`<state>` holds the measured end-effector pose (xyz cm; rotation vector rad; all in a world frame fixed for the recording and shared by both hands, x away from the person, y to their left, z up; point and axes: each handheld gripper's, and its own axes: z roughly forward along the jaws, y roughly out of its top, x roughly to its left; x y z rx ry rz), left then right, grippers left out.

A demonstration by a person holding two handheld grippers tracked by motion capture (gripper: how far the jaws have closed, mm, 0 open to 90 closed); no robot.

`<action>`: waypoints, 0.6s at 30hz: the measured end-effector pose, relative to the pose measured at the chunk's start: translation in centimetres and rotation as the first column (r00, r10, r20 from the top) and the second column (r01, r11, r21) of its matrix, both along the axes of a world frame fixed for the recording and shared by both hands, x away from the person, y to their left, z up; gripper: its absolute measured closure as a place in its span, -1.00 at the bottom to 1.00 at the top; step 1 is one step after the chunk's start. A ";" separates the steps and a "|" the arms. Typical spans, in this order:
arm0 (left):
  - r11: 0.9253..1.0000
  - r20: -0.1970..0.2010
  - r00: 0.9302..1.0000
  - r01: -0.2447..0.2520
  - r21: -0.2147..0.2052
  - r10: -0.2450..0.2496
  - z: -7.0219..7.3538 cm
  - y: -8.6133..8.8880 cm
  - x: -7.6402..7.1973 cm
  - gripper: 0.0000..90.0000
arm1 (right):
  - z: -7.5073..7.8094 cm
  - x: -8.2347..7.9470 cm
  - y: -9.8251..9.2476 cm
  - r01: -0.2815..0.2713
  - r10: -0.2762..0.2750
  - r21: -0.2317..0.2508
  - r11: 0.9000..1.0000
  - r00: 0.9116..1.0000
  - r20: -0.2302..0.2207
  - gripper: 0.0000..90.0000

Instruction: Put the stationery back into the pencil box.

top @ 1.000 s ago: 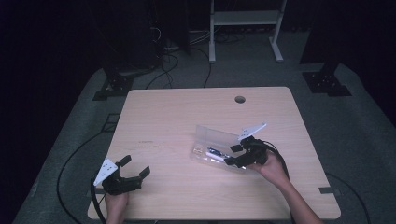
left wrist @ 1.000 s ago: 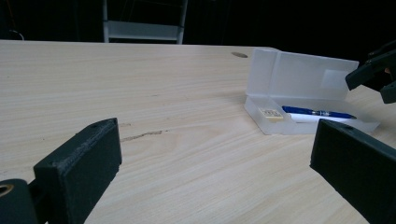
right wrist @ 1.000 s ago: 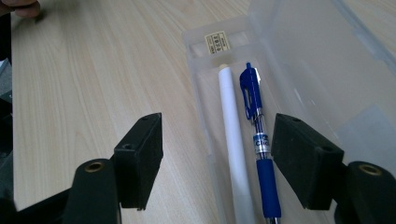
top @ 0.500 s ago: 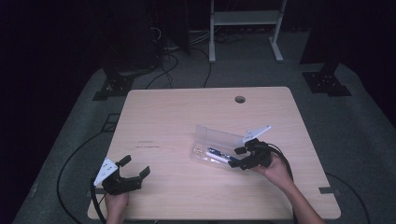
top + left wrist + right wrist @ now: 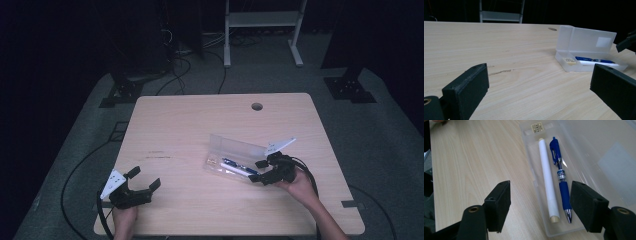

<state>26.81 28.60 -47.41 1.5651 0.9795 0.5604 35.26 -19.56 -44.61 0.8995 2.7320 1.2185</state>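
A clear plastic pencil case [image 5: 235, 152] lies open right of the table's middle, its lid standing up behind the tray. In the tray lie a blue pen [image 5: 560, 175], a white pen [image 5: 547, 180] and a small labelled eraser [image 5: 568, 60]. My right gripper [image 5: 256, 171] hovers at the case's right end, open, its jaws [image 5: 540, 205] spread to either side of the pens' tips without touching them. My left gripper [image 5: 145, 177] rests open near the front left corner, nothing between its fingers [image 5: 469, 87], facing the case [image 5: 586, 41] from afar.
The pale wooden table [image 5: 200, 125] has a cable hole [image 5: 257, 106] near its far edge. A metal stand [image 5: 260, 20] and cables lie on the dark floor beyond. Each gripper trails a black cable over the near edge.
The right gripper has eased slightly to the right and toward the near edge, away from the case. The left gripper has stayed put.
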 end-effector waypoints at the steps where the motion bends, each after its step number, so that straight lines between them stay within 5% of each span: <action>1: 1.000 0.000 1.000 0.001 0.000 -0.001 0.0 0.0 0.0 -0.98 | -0.1 0.0 -0.2 0.000 0.000 -0.001 1.000 1.000 0.004 -0.27; 18: 1.000 0.000 1.000 0.007 0.005 -0.007 0.0 -0.1 0.0 -0.98 | -0.4 -0.8 -1.8 0.021 -0.021 0.012 1.000 1.000 -0.001 -0.29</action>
